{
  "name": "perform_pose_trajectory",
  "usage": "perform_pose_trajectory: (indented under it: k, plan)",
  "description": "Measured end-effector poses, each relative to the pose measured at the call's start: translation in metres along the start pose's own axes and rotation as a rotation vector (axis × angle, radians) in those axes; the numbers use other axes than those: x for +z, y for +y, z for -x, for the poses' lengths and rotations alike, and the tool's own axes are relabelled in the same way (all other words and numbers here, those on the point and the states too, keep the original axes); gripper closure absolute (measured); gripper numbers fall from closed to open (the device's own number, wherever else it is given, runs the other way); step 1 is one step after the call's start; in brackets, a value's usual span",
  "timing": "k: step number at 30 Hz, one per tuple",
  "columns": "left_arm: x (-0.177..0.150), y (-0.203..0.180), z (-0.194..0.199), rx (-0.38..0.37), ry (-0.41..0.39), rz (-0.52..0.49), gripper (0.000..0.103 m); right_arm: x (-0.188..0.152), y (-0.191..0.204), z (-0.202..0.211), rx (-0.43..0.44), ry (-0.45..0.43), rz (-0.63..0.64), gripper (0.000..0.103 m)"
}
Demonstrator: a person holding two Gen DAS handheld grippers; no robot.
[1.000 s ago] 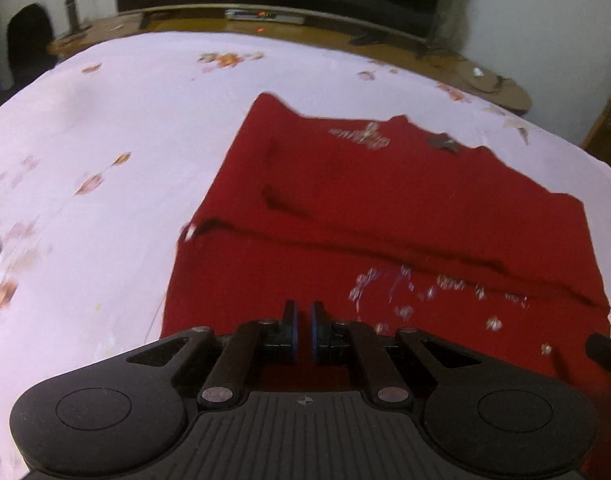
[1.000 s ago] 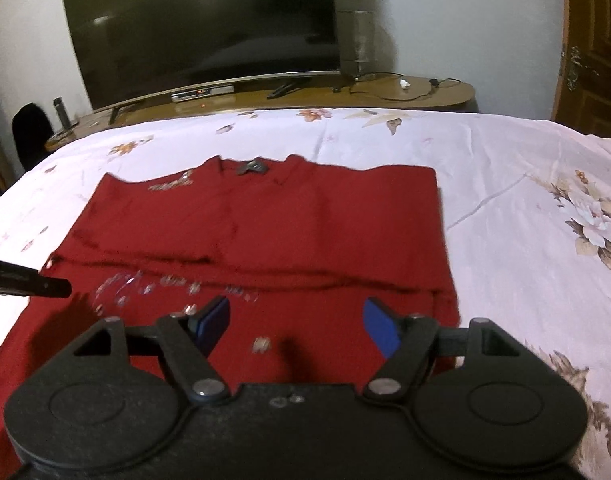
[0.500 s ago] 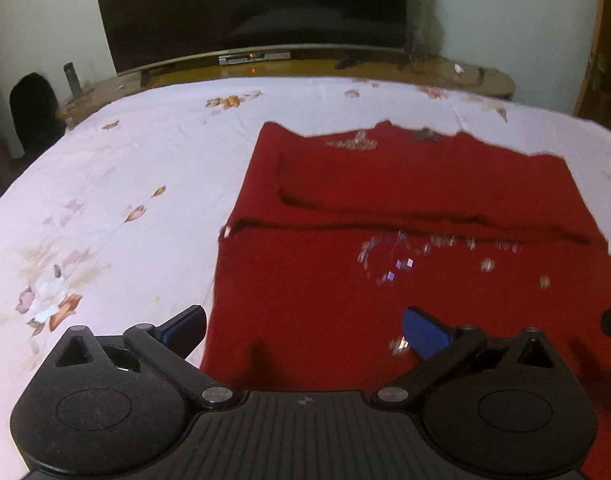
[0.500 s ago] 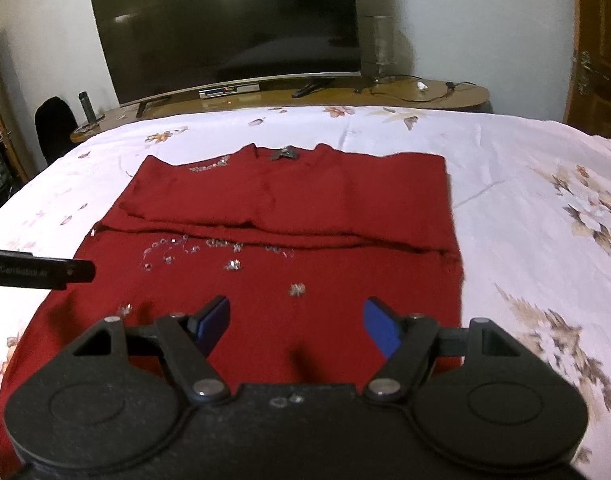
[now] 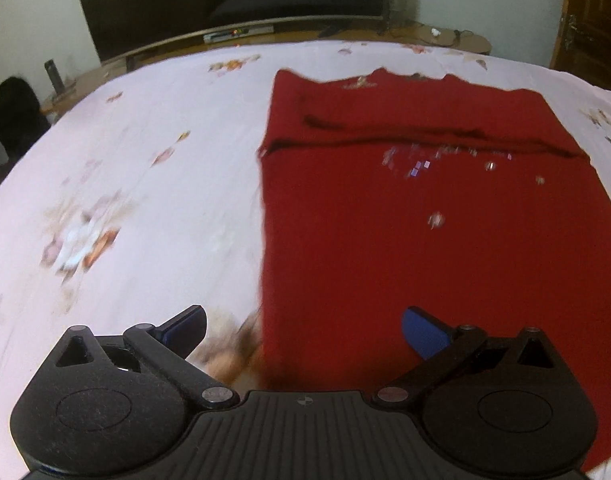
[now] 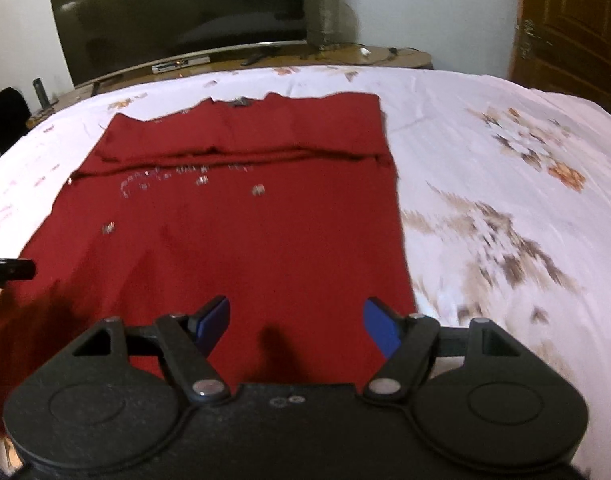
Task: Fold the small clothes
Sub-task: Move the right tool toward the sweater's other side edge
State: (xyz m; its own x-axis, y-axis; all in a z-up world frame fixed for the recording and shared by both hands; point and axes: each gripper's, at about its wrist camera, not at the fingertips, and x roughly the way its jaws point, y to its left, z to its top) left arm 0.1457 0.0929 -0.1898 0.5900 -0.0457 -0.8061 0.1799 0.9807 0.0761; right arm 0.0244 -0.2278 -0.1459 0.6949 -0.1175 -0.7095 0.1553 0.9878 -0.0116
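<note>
A red top with silver sequins lies flat on the white floral bedsheet, its sleeves folded across the upper part. It also shows in the right wrist view. My left gripper is open and empty above the garment's near left edge. My right gripper is open and empty above the garment's near right part. A finger of the left gripper pokes in at the left edge of the right wrist view.
The bedsheet spreads to both sides of the garment. Beyond the bed stands a wooden TV bench with a large dark TV. A brown door is at the right. A dark chair stands far left.
My left gripper opened from shut, let go of the garment, and pulled back toward the near left edge. My right gripper stayed open and drew back toward the near hem.
</note>
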Motion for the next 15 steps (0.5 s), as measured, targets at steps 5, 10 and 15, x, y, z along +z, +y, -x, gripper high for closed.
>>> perform_pose_trajectory:
  k: [5,10,15]
  plan:
    - [-0.036,0.034,0.005,-0.082,0.064,0.093,0.0,-0.027,-0.006,0.013,-0.031,0.036,-0.037,0.03]
    - [-0.065,0.052,0.008,-0.191,0.116,0.192,0.0,-0.047,-0.012,0.022,-0.055,0.062,-0.082,0.03]
    - [-0.08,0.049,0.013,-0.288,0.12,0.21,0.0,-0.059,-0.016,0.028,-0.083,0.078,-0.108,0.03]
